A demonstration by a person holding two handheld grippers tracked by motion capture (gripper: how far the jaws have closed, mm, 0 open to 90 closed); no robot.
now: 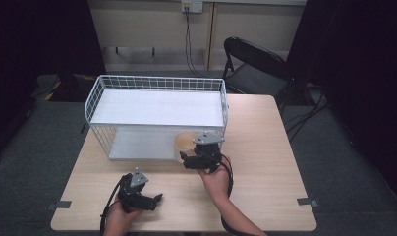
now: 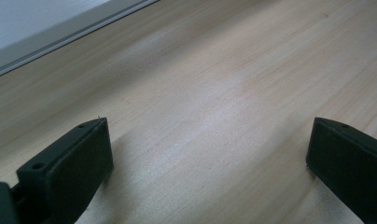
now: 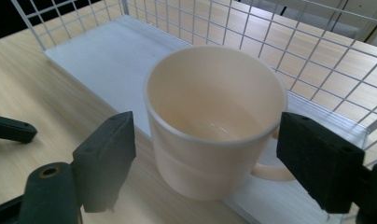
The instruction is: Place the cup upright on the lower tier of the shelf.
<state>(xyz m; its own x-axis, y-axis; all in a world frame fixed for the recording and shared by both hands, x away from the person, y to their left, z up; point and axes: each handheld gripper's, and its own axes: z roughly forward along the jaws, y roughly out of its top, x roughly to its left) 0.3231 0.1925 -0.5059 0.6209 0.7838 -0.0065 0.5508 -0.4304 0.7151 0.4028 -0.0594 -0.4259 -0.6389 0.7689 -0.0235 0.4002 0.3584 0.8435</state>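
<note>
Item: cream mug, upright, empty, handle turned toward the right-hand jaw in the right gripper view. Location: front edge of the lower shelf of the white wire rack, at its open side, likely set there for storage.

Right gripper: jaws apart, flanking the mug with a gap on each side, not pressing; looks like a release.

Left gripper: jaws wide apart, empty, resting low over the wooden table near the rack, idle.
</note>
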